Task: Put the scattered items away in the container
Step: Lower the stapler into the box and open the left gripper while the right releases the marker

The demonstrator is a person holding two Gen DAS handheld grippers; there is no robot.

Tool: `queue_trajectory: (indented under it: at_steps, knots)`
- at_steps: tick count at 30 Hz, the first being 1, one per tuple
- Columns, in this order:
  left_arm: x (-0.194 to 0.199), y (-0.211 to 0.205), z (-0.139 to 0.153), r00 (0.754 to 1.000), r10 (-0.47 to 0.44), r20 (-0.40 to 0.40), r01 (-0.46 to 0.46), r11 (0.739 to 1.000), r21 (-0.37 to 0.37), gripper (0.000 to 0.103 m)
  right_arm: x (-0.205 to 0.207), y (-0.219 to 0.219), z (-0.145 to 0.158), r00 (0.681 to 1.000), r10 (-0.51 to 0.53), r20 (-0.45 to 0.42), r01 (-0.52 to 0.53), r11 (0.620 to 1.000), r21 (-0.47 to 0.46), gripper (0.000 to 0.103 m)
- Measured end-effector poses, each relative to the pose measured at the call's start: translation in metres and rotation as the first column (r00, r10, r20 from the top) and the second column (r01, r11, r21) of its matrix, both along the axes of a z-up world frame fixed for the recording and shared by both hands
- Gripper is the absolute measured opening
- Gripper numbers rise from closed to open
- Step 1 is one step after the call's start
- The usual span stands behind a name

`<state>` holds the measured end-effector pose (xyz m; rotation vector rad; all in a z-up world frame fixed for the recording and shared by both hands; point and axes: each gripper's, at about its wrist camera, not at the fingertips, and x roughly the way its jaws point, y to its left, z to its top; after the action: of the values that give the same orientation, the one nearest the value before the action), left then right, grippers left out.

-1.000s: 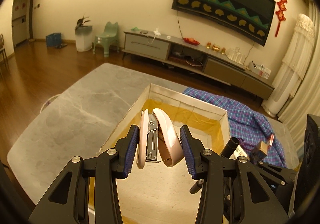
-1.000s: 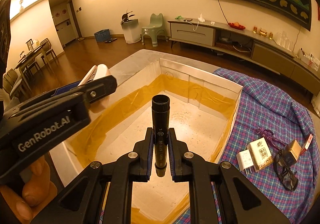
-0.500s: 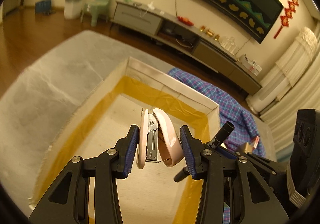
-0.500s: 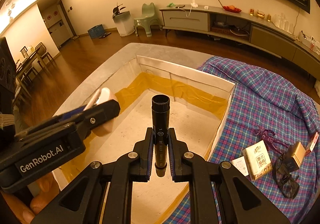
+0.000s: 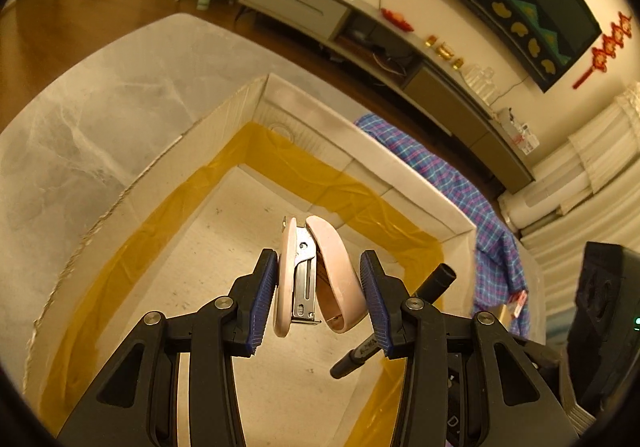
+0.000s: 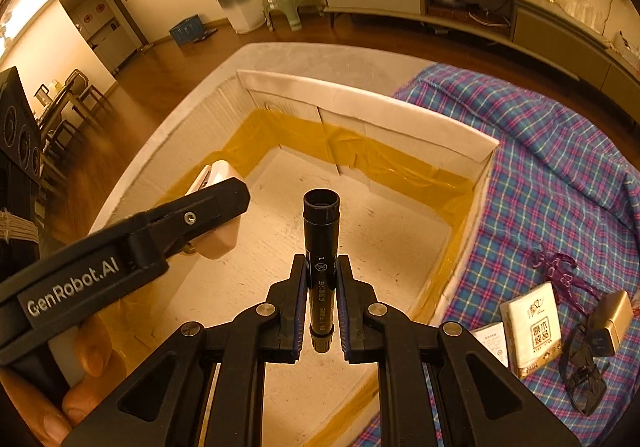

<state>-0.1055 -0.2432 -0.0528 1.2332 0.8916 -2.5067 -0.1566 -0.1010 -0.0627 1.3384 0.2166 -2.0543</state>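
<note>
A pink stapler (image 5: 316,275) stands on end between the blue pads of my left gripper (image 5: 318,255), which is shut on it above the floor of the white cardboard box (image 5: 360,143). My right gripper (image 6: 322,261) is shut on a black marker (image 6: 320,231), held upright over the box (image 6: 360,103) interior. In the right wrist view, the left gripper's finger (image 6: 192,215) and the stapler (image 6: 218,243) hang over the box's left side. The marker (image 5: 436,283) also shows to the right in the left wrist view.
Yellow tape lines the box's inner walls. A plaid cloth (image 6: 540,151) right of the box carries a white packet (image 6: 530,327), a gold box (image 6: 610,315), dark glasses (image 6: 580,375) and a purple cord (image 6: 560,267). The grey marble table (image 5: 80,135) lies left. A hand (image 6: 92,347) grips the left tool.
Both grippers have moved forward and down over the box and tilted to look into it. The stapler and the marker stay gripped as before.
</note>
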Motion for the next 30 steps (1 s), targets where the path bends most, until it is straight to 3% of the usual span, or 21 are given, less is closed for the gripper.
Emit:
queue_trajectory:
  at_steps: [14,19,23,30]
  knots:
    - [-0.011,-0.001,-0.019,0.997,0.031,0.066,-0.027,0.998,-0.057,0.047,-0.011,-0.015,-0.003,0.997,0.040,-0.071,-0.032,0.994,0.106,0.016]
    - [-0.006,-0.001,-0.012,0.997,0.050,0.052,-0.044,0.994,-0.104,0.051,-0.008,-0.014,-0.002,0.995,0.042,-0.091,-0.033,0.995,0.098,0.024]
    - [0.003,0.003,0.005,0.998,0.060,0.004,-0.058,0.986,-0.156,0.051,-0.009,-0.013,0.004,0.993,0.021,-0.119,-0.015,0.998,0.053,0.049]
    - [0.019,0.004,0.029,0.996,0.059,-0.073,-0.074,0.972,-0.223,0.051,-0.006,-0.012,0.026,0.981,-0.013,-0.195,0.014,1.000,0.006,0.049]
